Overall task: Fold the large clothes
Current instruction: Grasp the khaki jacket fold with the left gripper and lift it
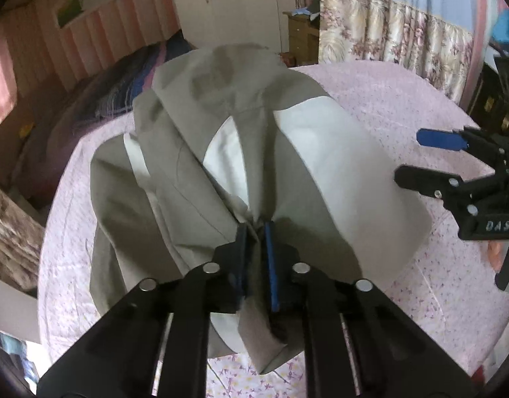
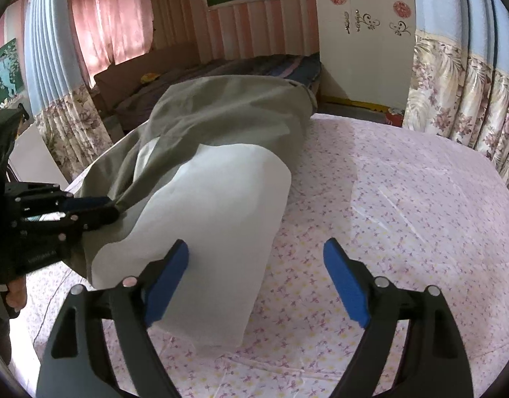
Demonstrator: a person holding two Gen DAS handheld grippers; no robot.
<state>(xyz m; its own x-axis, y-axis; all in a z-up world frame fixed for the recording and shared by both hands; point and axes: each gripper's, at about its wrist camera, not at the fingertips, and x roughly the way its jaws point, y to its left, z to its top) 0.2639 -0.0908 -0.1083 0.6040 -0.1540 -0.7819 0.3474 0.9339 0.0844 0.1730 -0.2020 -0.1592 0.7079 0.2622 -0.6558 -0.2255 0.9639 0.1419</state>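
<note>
Fabric bunched between the blue pads tells us the left gripper (image 1: 254, 229) is clamped on a gathered pinch of the grey-and-white jacket (image 1: 221, 152), which lies spread over the pink floral bedsheet (image 1: 420, 106), its far end, perhaps a hood, toward the wardrobe (image 1: 241, 6). To do this fold well, we judge that we should carry the pinched part low and level so the panels beneath do not drag or wrinkle, and let the free tool steady or take hold of the white panel (image 2: 221, 205) before we lay the fold down. Our right gripper (image 2: 256, 258) hovers just above the sheet beside that panel, jaws spread wide and holding nothing, its left pad (image 2: 169, 278) close against the white cloth, though contact we cannot confirm. Both tools point forward across the bed, the left tilted down onto the garment.
</note>
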